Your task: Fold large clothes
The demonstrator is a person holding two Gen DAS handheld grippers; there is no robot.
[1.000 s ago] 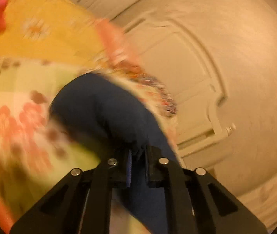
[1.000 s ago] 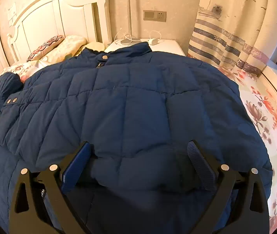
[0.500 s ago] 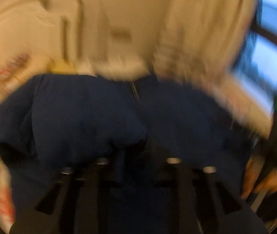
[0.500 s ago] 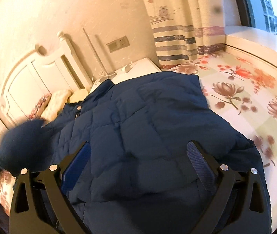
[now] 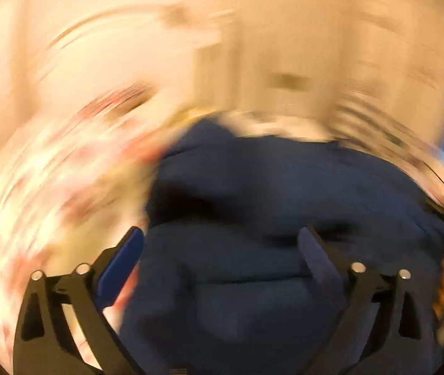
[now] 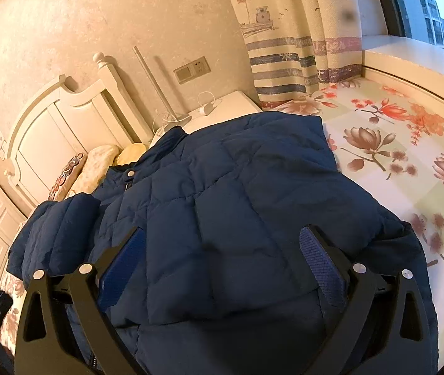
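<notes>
Navy quilted jacket (image 6: 222, 212) lies on the bed (image 6: 393, 162), under both tongs. Left tongs (image 5: 220, 243) opening, nothing pinched (view blurred). Right tongs (image 6: 222, 250) wide, empty. Advice: clear the sleeve (image 6: 56, 231), then smooth the fold.

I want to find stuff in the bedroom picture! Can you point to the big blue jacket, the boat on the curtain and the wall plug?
Blue jacket (image 6: 237, 206): right wrist view, middle of its quilted panel.
Boat on the curtain (image 6: 258, 20): right wrist view, the boat's hull.
Wall plug (image 6: 191, 69): right wrist view, centre of the plate.
</notes>
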